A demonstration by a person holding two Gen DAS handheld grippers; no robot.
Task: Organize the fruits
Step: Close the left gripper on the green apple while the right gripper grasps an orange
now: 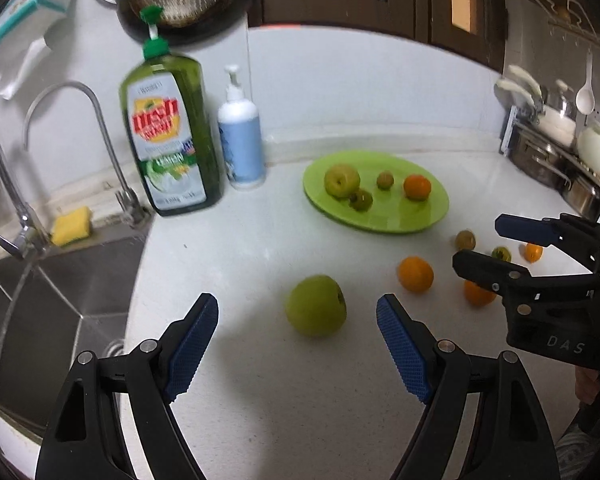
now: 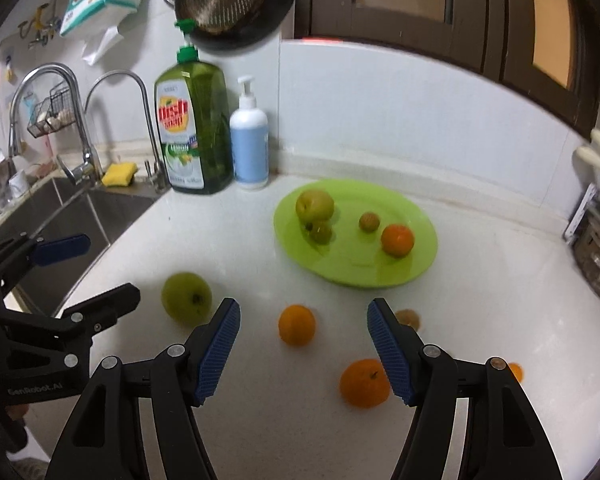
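Currently your left hand-held gripper (image 1: 297, 350) is spread wide and holds nothing, hovering over the white counter (image 1: 260, 400) with the loose green apple (image 1: 316, 305) sitting on the surface just ahead of its blue pads, between them in line but not touching either. Your right hand-held gripper (image 2: 303, 350) is likewise released and empty; in its view one orange (image 2: 296, 324) lies on the counter between the pads and a second, nearer orange (image 2: 364, 383) sits close to the right pad, contact unclear. A small brownish-green fruit (image 2: 408, 318) peeks out behind that same pad, and a small orange one (image 2: 515, 372) is mostly hidden behind the right finger. From the left wrist view you also get two small dark-green fruits (image 1: 465, 239) (image 1: 501, 254) on the counter near the right tool. The green plate (image 1: 404, 220) sits further back on the counter, well apart from both tools, and already carries a green apple (image 1: 342, 181), a small green fruit touching it (image 1: 361, 199), another small greenish fruit (image 1: 385, 180) and an orange (image 1: 417, 187). Behind the plate, against the wall, stand a green dish soap bottle (image 1: 172, 136) and a white-and-blue pump bottle (image 1: 242, 140) side by side. The sink (image 1: 60, 280) with its taps is to the left, a yellow sponge (image 1: 71, 225) on its back rim
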